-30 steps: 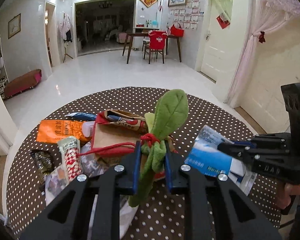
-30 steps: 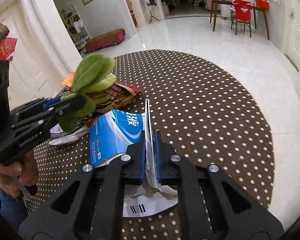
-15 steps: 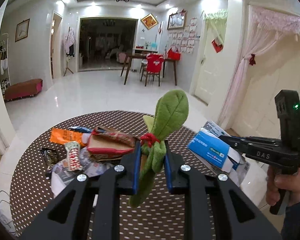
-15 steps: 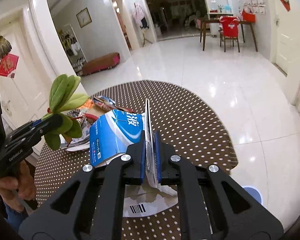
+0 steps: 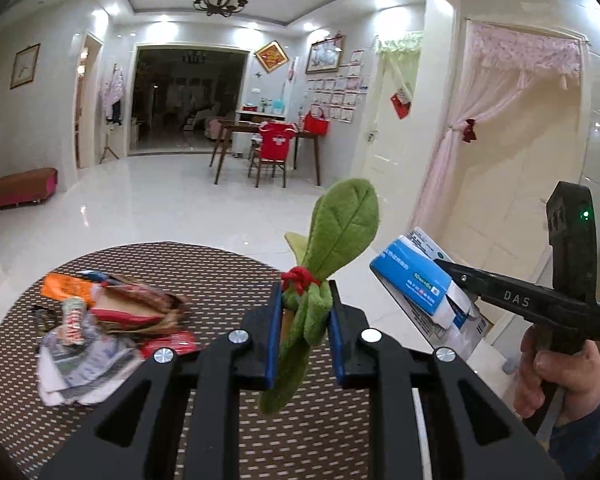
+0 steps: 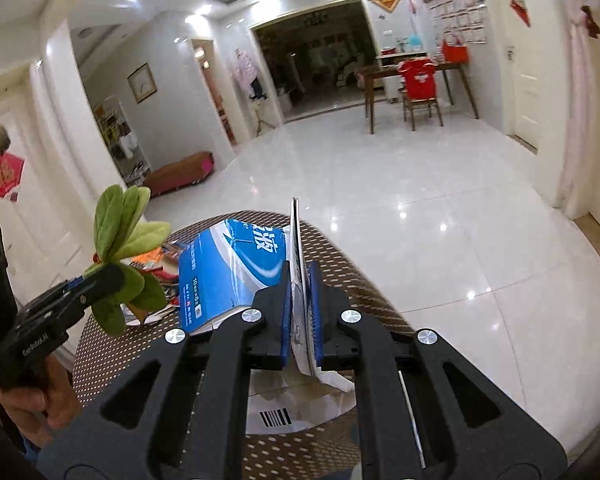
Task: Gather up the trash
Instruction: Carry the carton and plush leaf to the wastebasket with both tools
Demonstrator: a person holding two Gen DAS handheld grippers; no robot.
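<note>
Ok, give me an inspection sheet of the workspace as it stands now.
Surface: round brown dotted mat on white tiled floor.
Job's things: green plush leaf sprig and blue tissue pack wrapper, both lifted clear of the mat.
Clutter: pile of wrappers and torn paper on the mat's left side.
Grippers: left gripper shut on the sprig's stem; right gripper shut on the wrapper's edge.
Cables: nothing seen.
Surroundings: dining table with red-covered chair, red bench, curtained doorway.

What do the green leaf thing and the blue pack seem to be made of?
Green leaf thing: apparently plush fabric, matte and fuzzy, with stitched veins and a red tie. Blue pack: probably thin glossy plastic film, judging by its sheen, creases and crumpled end.
</note>
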